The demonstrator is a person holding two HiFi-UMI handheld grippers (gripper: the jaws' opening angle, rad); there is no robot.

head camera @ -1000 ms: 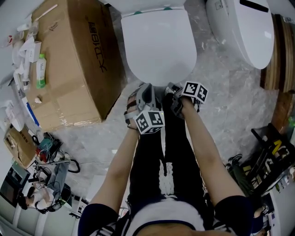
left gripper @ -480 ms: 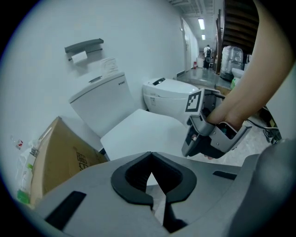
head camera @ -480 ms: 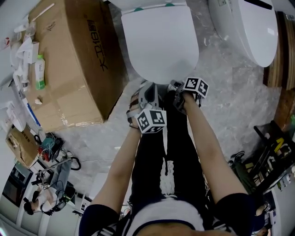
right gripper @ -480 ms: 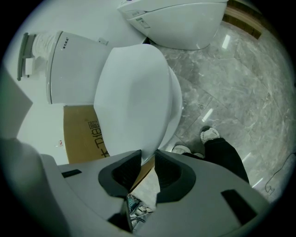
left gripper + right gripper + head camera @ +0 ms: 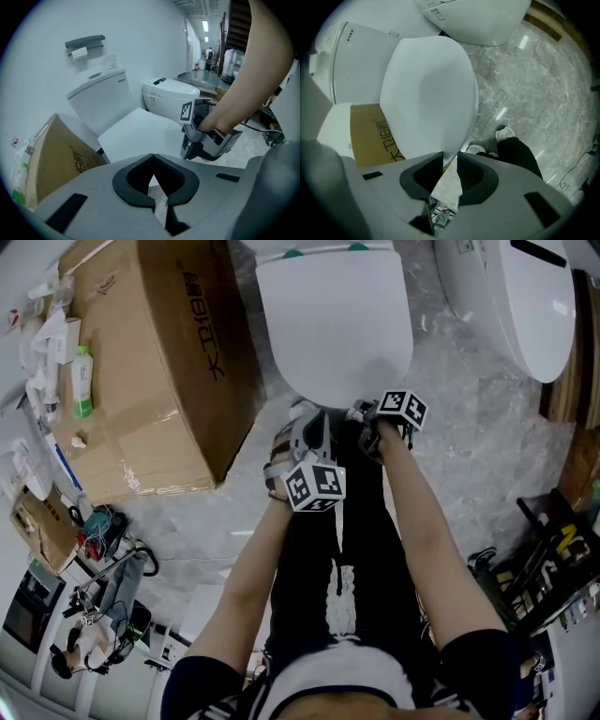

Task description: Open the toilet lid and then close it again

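The toilet lid (image 5: 333, 324) lies shut, flat on its toilet, and both tools hang at its front edge. I judge it to be a stiff, smooth plastic plate, light but slippery, which turns on hinges at the back of the toilet. The best hold is therefore under the front rim, far from the hinges, and it should be lowered gently so that it does not slam. The left tool (image 5: 153, 155) is clenched on nothing, its tips meeting. The right tool (image 5: 450, 157) has its jaws a little apart, with the lid's front rim showing in the narrow gap, not clearly pinched. Only the right gripper view shows this rim from close. The left gripper view shows the cistern (image 5: 96, 101) behind the lid, and the head view shows the cardboard box (image 5: 150, 362) just beside the toilet.
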